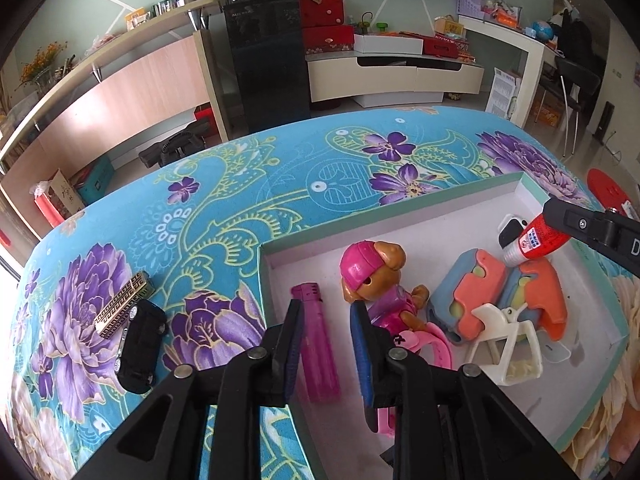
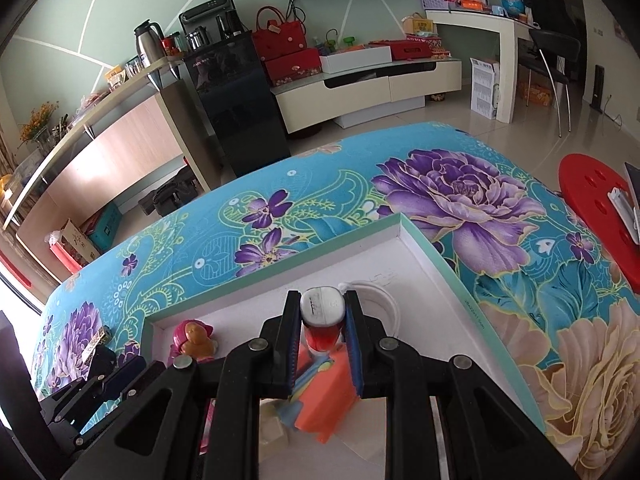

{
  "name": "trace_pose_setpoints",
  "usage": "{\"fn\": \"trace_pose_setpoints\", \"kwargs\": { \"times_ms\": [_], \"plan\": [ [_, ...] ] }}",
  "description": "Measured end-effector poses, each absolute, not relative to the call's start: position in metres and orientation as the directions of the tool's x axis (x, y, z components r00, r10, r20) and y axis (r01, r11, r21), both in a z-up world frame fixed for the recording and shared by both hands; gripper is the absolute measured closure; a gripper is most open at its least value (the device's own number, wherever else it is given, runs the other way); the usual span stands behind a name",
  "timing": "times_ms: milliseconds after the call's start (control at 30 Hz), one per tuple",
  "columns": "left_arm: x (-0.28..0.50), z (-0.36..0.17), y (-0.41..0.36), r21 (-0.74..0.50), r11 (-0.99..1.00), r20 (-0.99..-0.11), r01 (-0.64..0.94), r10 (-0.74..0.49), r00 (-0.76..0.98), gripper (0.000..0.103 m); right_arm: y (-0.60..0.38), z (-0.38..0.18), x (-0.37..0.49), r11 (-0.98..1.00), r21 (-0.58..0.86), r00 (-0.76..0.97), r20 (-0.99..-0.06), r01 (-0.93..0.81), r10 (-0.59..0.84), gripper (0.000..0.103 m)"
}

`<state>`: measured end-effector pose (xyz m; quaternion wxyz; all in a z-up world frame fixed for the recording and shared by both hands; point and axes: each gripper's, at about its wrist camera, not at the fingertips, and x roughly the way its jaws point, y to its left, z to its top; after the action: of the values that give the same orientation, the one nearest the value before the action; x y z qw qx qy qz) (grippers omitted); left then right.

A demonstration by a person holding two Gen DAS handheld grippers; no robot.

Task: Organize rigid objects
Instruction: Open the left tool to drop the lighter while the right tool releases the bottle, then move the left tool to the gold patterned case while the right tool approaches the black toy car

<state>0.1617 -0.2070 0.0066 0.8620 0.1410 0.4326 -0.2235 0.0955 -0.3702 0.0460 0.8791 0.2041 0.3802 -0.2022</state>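
Observation:
A shallow white box [image 1: 400, 216] with a pale green rim lies on the flowered cloth. On its floor lies a pink lighter [image 1: 316, 344], and my left gripper [image 1: 325, 308] hangs open over it, one finger on each side, pads off it. A toy pup in a pink cap [image 1: 372, 276] stands right beside the right finger. My right gripper [image 2: 323, 296] is shut on a red tube with a grey-white cap [image 2: 322, 312], held above an orange and blue toy [image 2: 324, 396]. The left wrist view shows that tube [image 1: 532, 240] over the box's far right part.
A white plastic clip [image 1: 504, 344] leans on the orange and blue toy [image 1: 500, 292]. Outside the box, on the cloth to the left, lie a black toy car [image 1: 140, 344] and a gold patterned case [image 1: 124, 304]. A red stool [image 2: 592, 200] stands off the table's right edge.

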Motion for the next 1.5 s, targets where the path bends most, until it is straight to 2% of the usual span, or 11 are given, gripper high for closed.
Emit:
{"fn": "trace_pose_setpoints", "kwargs": {
  "times_ms": [133,300,433,500,633,700,1067,1200,1333,1400,1500],
  "plan": [
    [0.162,0.009,-0.204,0.066,0.87,-0.798,0.489,-0.248,0.549,0.046,-0.374,0.041,0.095,0.826,0.202,0.607,-0.77,0.525,-0.197,0.08],
    [0.165,0.013,-0.196,0.064,0.882,-0.801,0.467,-0.233,0.551,0.042,-0.372,0.044,0.095,0.83,0.178,0.599,-0.772,0.528,-0.215,0.06],
    [0.165,0.023,-0.187,0.063,0.894,-0.785,0.443,-0.23,0.575,0.036,-0.367,0.05,0.096,0.843,0.147,0.602,-0.763,0.517,-0.236,0.056],
    [0.166,0.028,-0.182,0.059,0.902,-0.777,0.427,-0.226,0.587,0.033,-0.363,0.054,0.096,0.848,0.125,0.604,-0.755,0.514,-0.255,0.04],
    [0.172,0.034,-0.168,0.056,0.924,-0.773,0.379,-0.201,0.602,0.028,-0.357,0.062,0.096,0.859,0.097,0.613,-0.74,0.503,-0.276,0.036],
    [0.175,0.036,-0.158,0.057,0.938,-0.77,0.341,-0.176,0.614,0.024,-0.355,0.063,0.098,0.863,0.086,0.613,-0.738,0.498,-0.281,0.028],
    [0.197,0.028,-0.097,0.037,0.992,-0.794,0.123,-0.046,0.606,0.02,-0.318,0.059,0.118,0.907,0.071,0.62,-0.752,0.415,-0.225,0.023],
    [0.201,0.026,-0.077,0.047,0.998,-0.793,0.05,0.007,0.609,0.001,-0.298,0.06,0.124,0.928,0.069,0.637,-0.745,0.367,-0.197,0.018],
    [0.205,0.021,-0.059,0.047,0.999,-0.797,-0.017,0.048,0.602,0.0,-0.279,0.056,0.131,0.945,0.048,0.641,-0.746,0.324,-0.181,0.016],
    [0.206,0.018,-0.052,0.054,0.998,-0.802,-0.041,0.068,0.593,0.0,-0.271,0.055,0.134,0.95,0.034,0.64,-0.746,0.31,-0.182,0.004],
    [0.207,0.016,-0.044,0.06,0.996,-0.805,-0.072,0.091,0.586,0.0,-0.261,0.054,0.137,0.958,0.021,0.647,-0.742,0.285,-0.176,0.004]
  ]
}}
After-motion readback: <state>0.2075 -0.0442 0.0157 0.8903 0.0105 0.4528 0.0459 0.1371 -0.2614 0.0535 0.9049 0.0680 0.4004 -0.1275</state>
